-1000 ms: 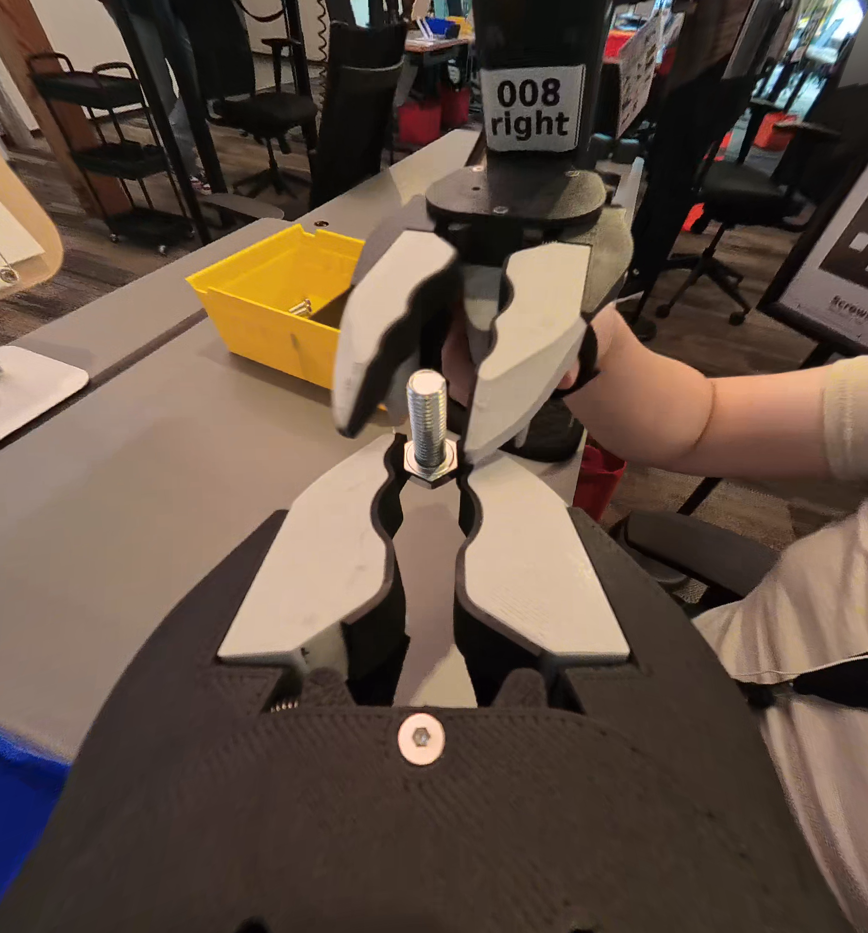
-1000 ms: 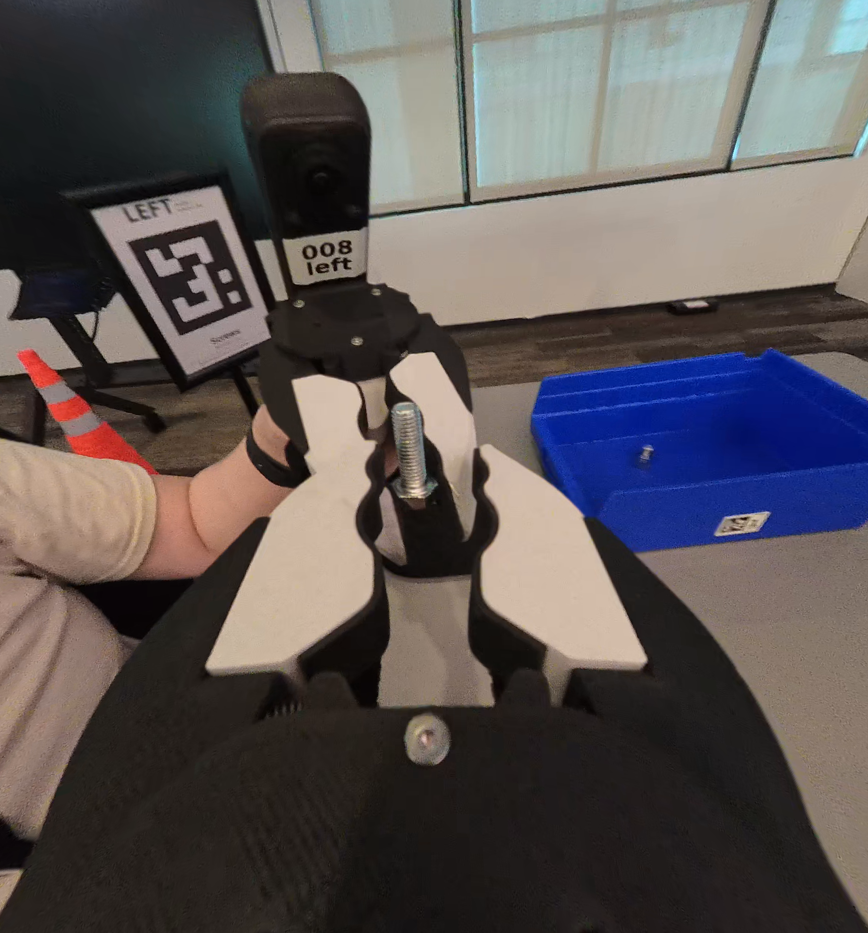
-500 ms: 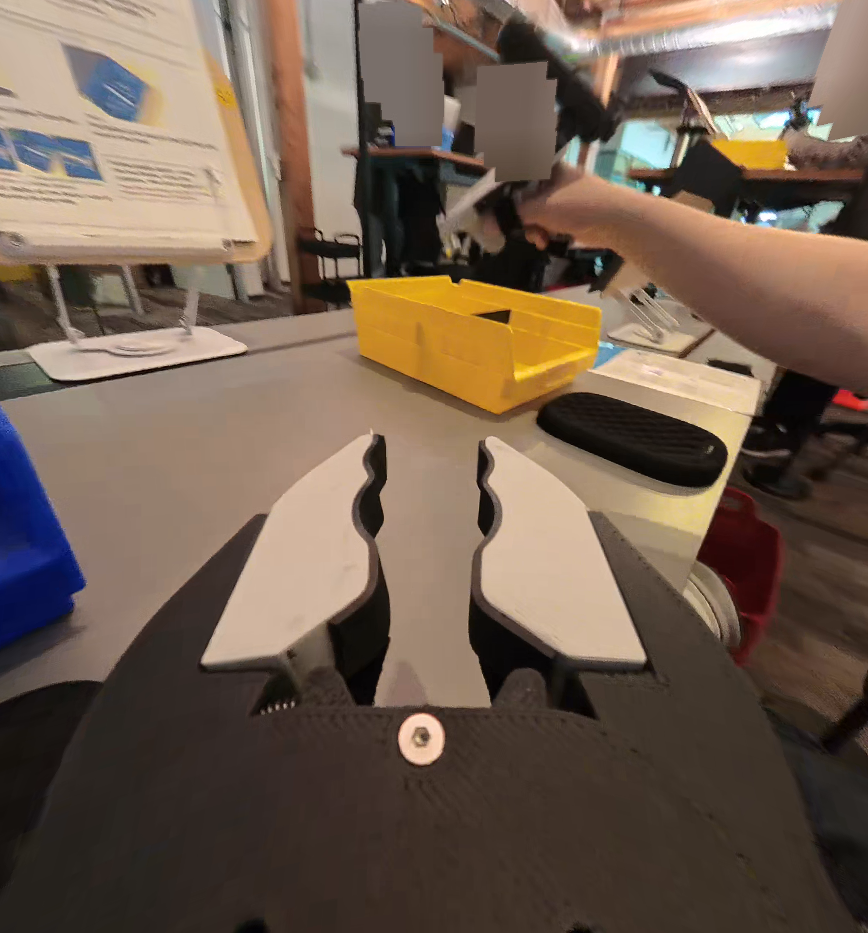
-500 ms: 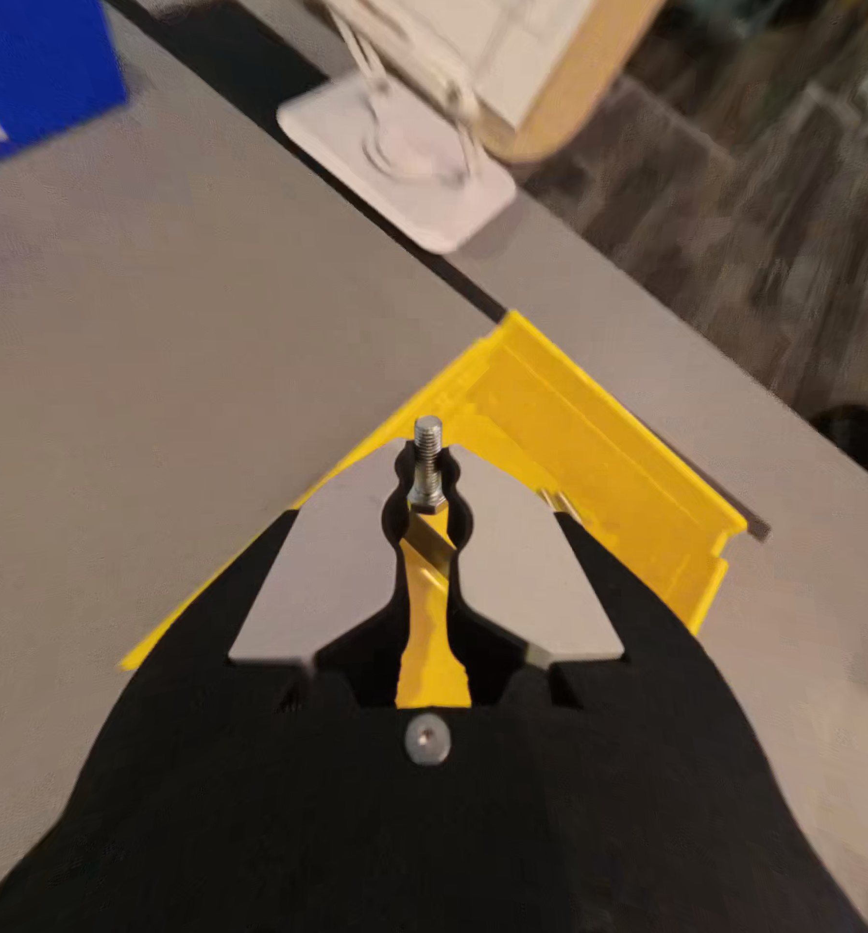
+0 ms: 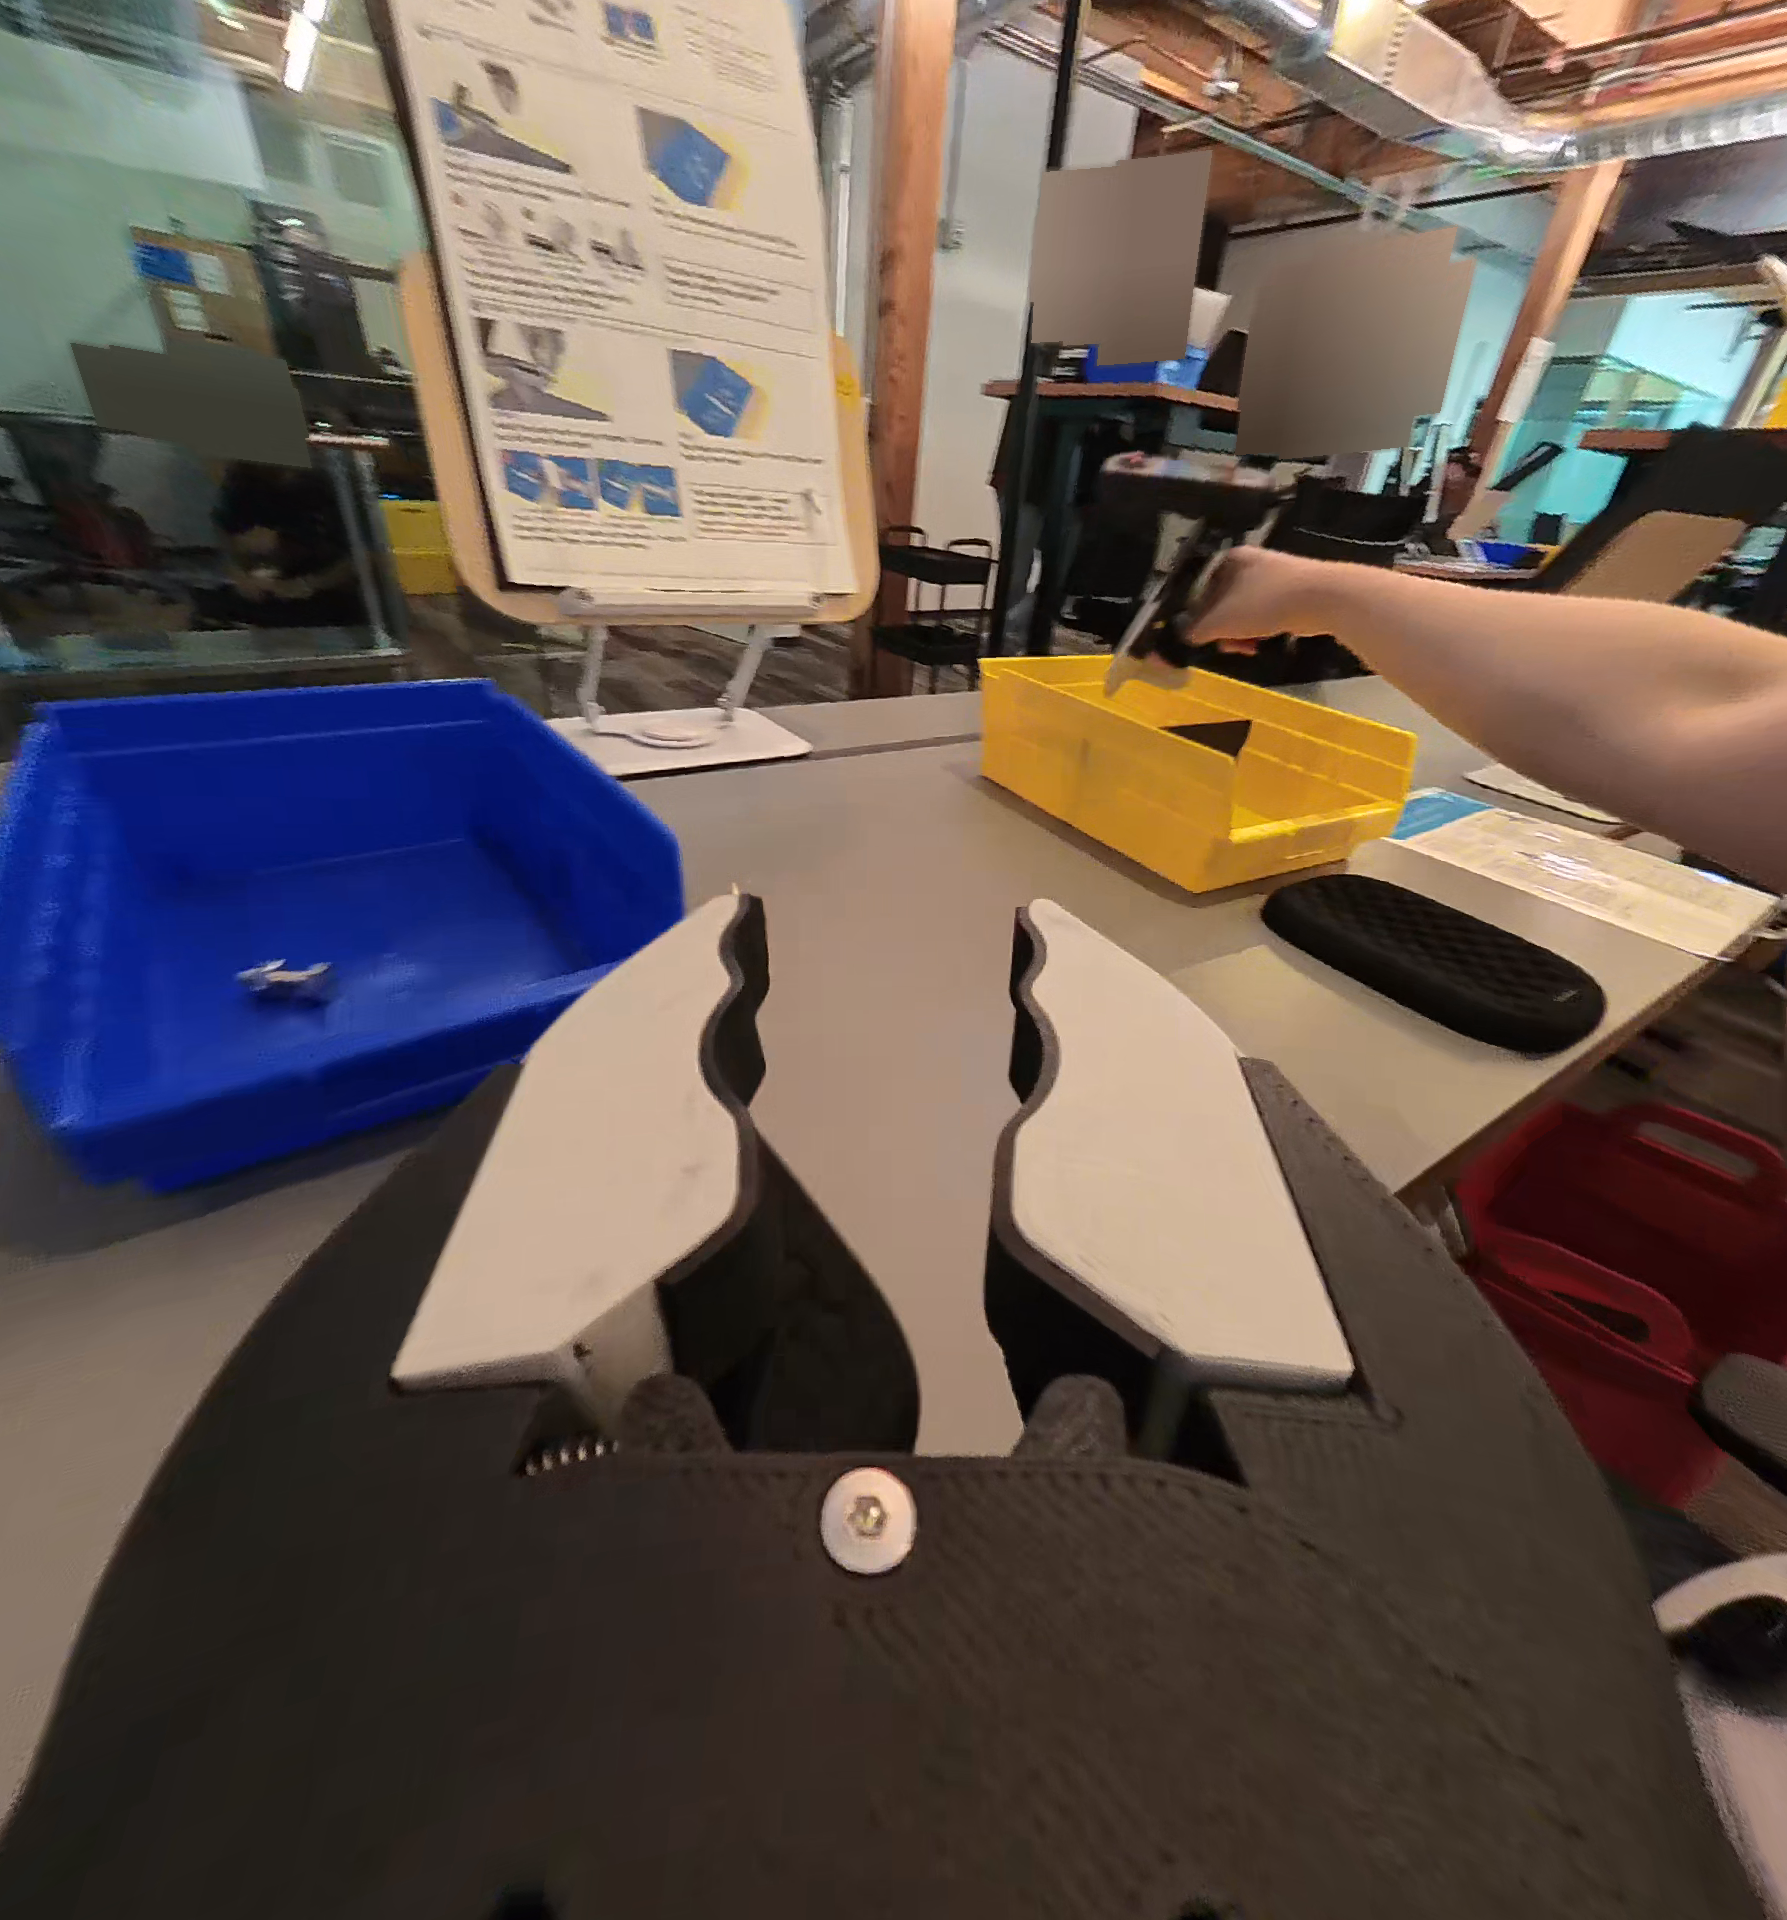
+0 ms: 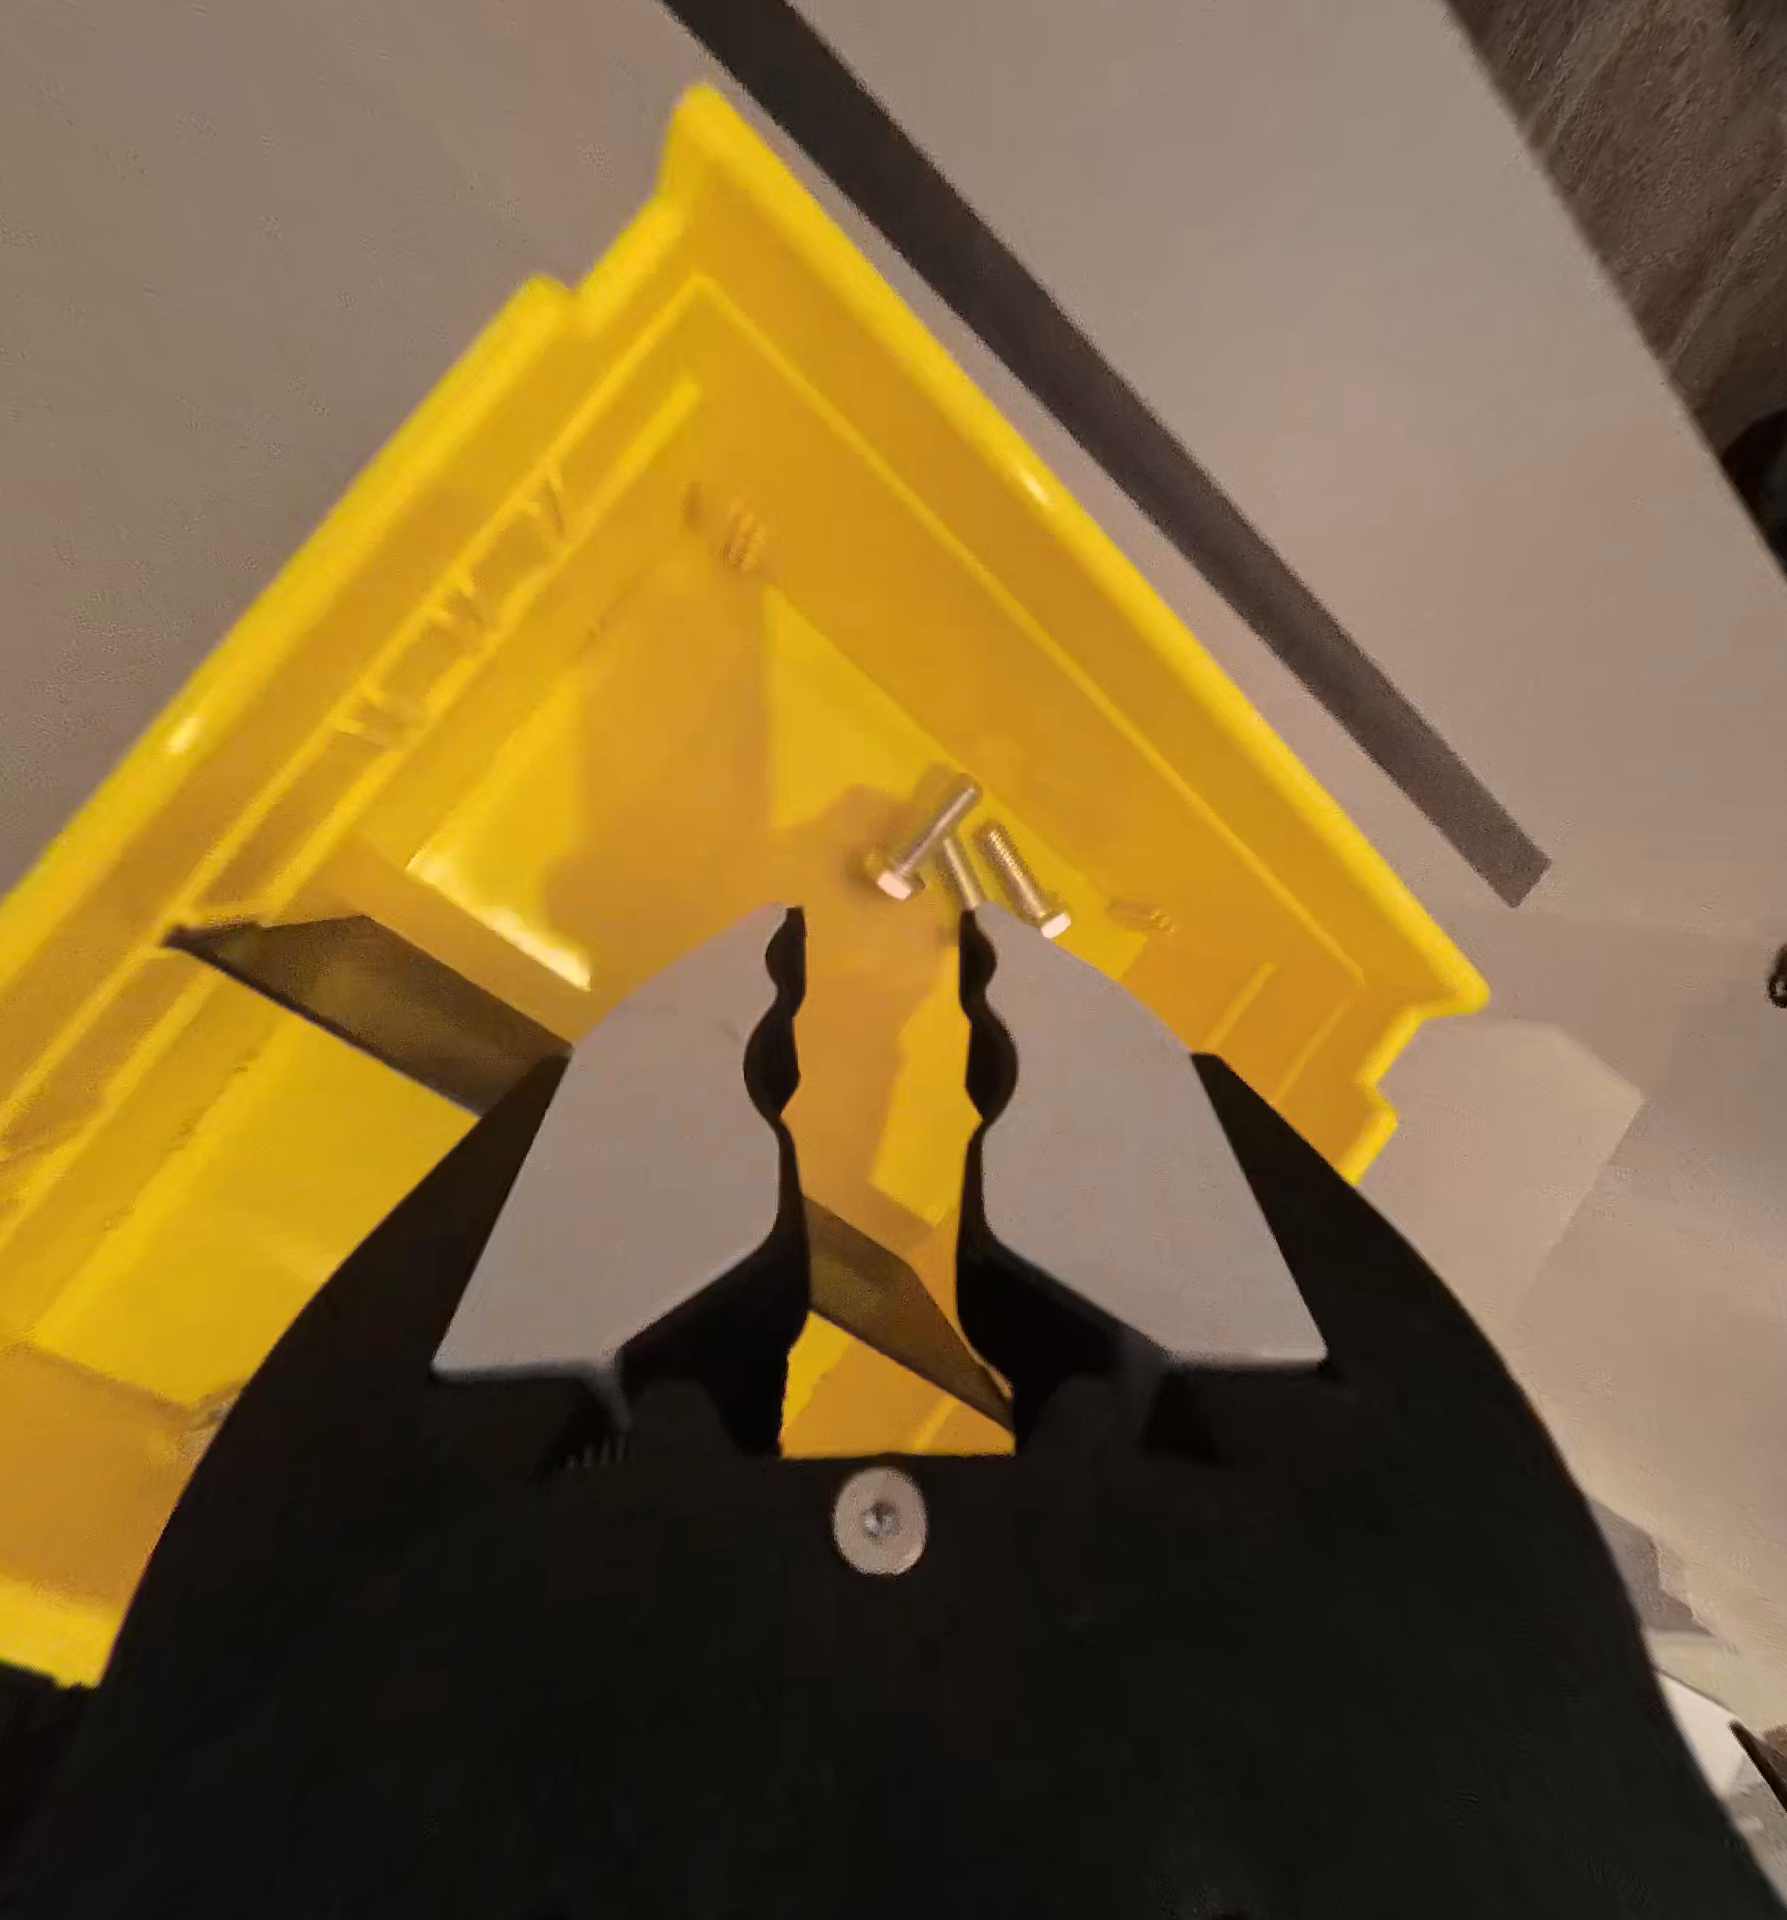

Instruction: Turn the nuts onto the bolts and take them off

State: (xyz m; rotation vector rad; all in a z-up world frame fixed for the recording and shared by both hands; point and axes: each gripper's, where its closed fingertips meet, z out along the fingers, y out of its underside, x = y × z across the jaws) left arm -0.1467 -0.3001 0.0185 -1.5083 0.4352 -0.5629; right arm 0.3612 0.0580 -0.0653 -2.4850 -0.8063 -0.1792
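Observation:
My left gripper (image 5: 884, 914) is open and empty above the grey table (image 5: 868, 821). To its left stands a blue bin (image 5: 193, 1081) with a small blurred metal piece (image 5: 286, 982) on its floor. My right gripper (image 6: 873, 925) is open and empty, pointing down into the yellow bin (image 6: 349, 644). Three silver bolts (image 6: 925, 842) lie together on the bin floor just beyond its fingertips, none between the pads. In the left wrist view the right gripper (image 5: 1143, 665) hangs over the yellow bin (image 5: 1180, 800), held by a person's hand.
An instruction board on a stand (image 5: 650, 343) is behind the bins. A black padded rest (image 5: 1429, 961) and a paper sheet (image 5: 1575, 873) lie near the table's right edge. A red basket (image 5: 1637, 1278) sits below that edge. The left gripper's tips are roughly 65 cm from the right gripper's.
A second ago my left gripper held the nut on the bolt, with the right around it. The right carried the bolt to the yellow bin and opened; the left opened and swung toward the blue bin.

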